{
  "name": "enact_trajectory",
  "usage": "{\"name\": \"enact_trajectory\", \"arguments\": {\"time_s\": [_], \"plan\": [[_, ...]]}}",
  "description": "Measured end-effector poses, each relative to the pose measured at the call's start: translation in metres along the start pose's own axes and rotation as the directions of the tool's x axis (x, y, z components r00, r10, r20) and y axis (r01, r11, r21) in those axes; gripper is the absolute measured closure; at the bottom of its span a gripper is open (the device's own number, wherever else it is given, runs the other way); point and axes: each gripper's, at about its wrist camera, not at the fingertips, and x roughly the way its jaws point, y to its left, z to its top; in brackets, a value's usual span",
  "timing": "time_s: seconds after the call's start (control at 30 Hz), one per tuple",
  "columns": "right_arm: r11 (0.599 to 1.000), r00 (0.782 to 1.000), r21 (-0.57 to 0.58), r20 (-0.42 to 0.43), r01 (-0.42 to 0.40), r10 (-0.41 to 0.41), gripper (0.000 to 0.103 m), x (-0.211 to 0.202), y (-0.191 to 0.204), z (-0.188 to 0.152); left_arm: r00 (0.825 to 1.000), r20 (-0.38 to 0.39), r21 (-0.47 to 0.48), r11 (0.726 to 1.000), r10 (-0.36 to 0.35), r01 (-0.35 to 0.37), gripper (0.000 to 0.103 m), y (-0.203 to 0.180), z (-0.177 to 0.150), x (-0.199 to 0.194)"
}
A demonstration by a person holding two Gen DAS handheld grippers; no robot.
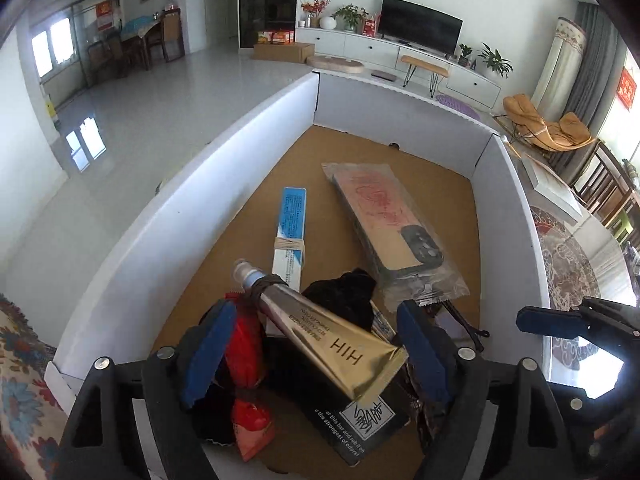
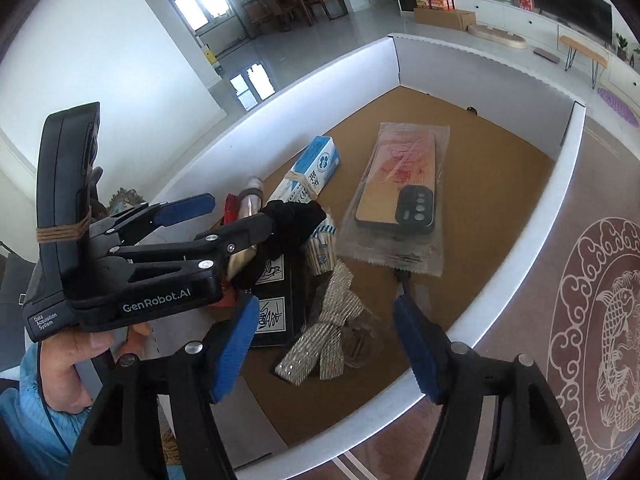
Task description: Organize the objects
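Both grippers hover spread over the white box [image 1: 192, 208].
Left gripper [image 1: 316, 344] straddles a gold tube [image 1: 332, 340] untouched; right gripper [image 2: 324, 344] holds nothing.

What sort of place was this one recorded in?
Most likely a home living room: a television stands on a long white cabinet with potted plants, a tan lounge chair sits by curtains, and a dining table with chairs stands near the windows.

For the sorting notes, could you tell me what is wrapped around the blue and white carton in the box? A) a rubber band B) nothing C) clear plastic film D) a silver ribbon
A: a tan rubber band circles the blue and white carton around its middle, also visible in the right wrist view.
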Motion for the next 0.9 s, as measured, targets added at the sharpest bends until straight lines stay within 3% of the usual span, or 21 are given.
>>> {"name": "enact_trajectory", "arguments": {"time_s": [0.1,0.2,0.23,0.27,0.37,0.47,0.53,0.7,0.83,0.9], "plan": [[1.000,0.999,0.014,0.039,0.026,-0.027,0.029,-0.015,-0.005,0.002,0.993,0.062,-0.040,0.994,0.103,-0.101,0.010,0.001,0.002,-0.013],[0.999,0.996,0.028,0.077,0.041,-0.043,0.023,-0.028,-0.008,0.004,0.960,0.163,-0.086,0.972,0.229,-0.217,0.009,0.004,-0.002,-0.034],[0.998,0.995,0.029,0.087,0.049,-0.052,0.022,-0.030,-0.009,0.004,0.958,0.165,-0.087,0.971,0.235,-0.223,0.006,0.004,-0.002,-0.038],[0.998,0.994,0.027,0.091,0.058,-0.060,0.022,-0.032,-0.010,0.004,0.965,0.147,-0.073,0.975,0.217,-0.208,0.001,0.002,-0.002,-0.039],[0.996,0.993,0.017,0.087,0.082,-0.084,0.022,-0.035,-0.007,0.003,0.984,0.086,0.021,0.987,0.154,-0.156,0.000,-0.011,-0.007,-0.041],[0.994,0.991,0.008,0.082,0.108,-0.109,0.022,-0.039,-0.005,0.003,0.982,0.107,0.068,0.984,0.159,-0.166,0.000,-0.028,-0.017,-0.052],[0.992,0.988,-0.001,0.079,0.130,-0.130,0.021,-0.041,-0.003,0.004,0.985,0.120,0.052,0.990,0.124,-0.131,0.001,-0.033,-0.023,-0.063],[0.980,0.977,-0.007,0.078,0.199,-0.198,0.014,-0.046,-0.005,0.007,0.979,0.069,0.036,0.980,0.194,-0.197,0.001,-0.040,-0.027,-0.074],[0.969,0.967,0.022,0.062,0.247,-0.248,0.013,-0.045,-0.011,0.012,0.983,0.070,0.015,0.985,0.171,-0.172,0.001,-0.037,-0.031,-0.078],[0.966,0.966,0.044,0.047,0.253,-0.255,0.008,-0.044,-0.014,0.014,0.988,0.049,-0.005,0.989,0.145,-0.145,0.001,-0.034,-0.031,-0.075]]}}
